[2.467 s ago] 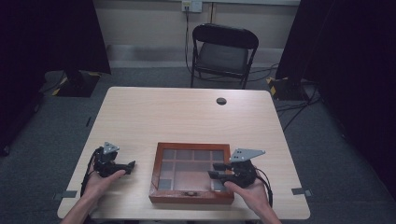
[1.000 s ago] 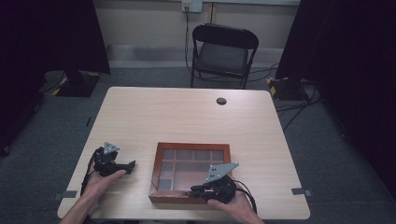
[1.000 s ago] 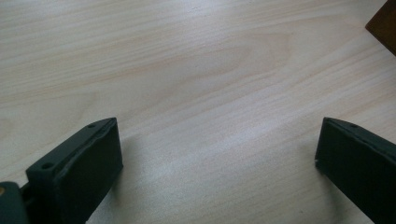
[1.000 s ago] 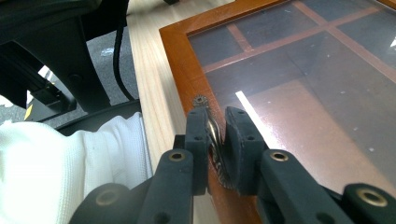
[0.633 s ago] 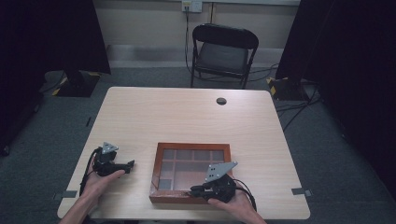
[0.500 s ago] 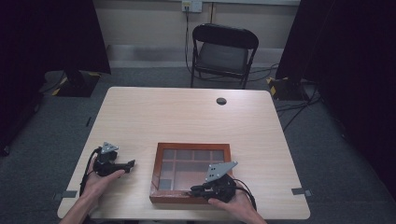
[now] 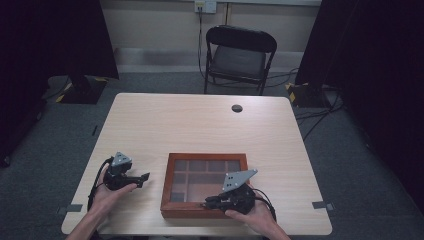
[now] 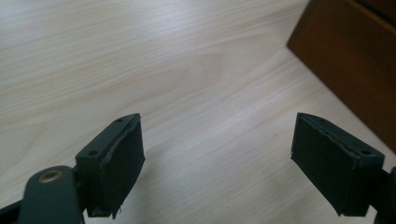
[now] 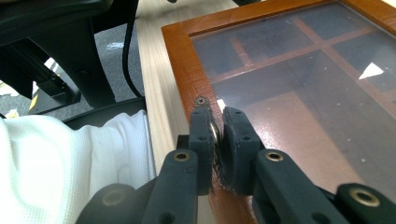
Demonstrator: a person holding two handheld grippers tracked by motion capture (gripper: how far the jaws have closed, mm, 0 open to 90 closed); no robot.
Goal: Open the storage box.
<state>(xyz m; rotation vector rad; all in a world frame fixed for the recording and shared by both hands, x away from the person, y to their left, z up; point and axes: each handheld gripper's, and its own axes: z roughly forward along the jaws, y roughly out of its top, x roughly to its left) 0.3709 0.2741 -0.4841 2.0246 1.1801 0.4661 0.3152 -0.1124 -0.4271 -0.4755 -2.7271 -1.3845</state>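
A brown wooden box (image 7: 207,156) with a glass lid over several compartments lies near the table's front edge. My right gripper (image 7: 206,204) sits at the box's front rim, shut on a small metal knob (image 9: 215,134) on the lid frame (image 9: 187,65); its jaws (image 9: 217,123) pinch the knob from both sides. My left gripper (image 7: 146,177) rests low over the bare table left of the box, pointing toward it. Its jaws (image 8: 217,135) stand open with nothing between them and have just been closing a little. The box's side wall (image 8: 355,70) shows ahead of them to the right.
The light wooden table (image 7: 200,125) has a small dark round disc (image 7: 237,108) at its far middle. A black folding chair (image 7: 239,55) stands beyond the far edge. A white sleeve (image 9: 56,163) lies left of my right gripper.
My right gripper has moved from the box's right side to its front rim and closed on the knob. The left hand stays in place.
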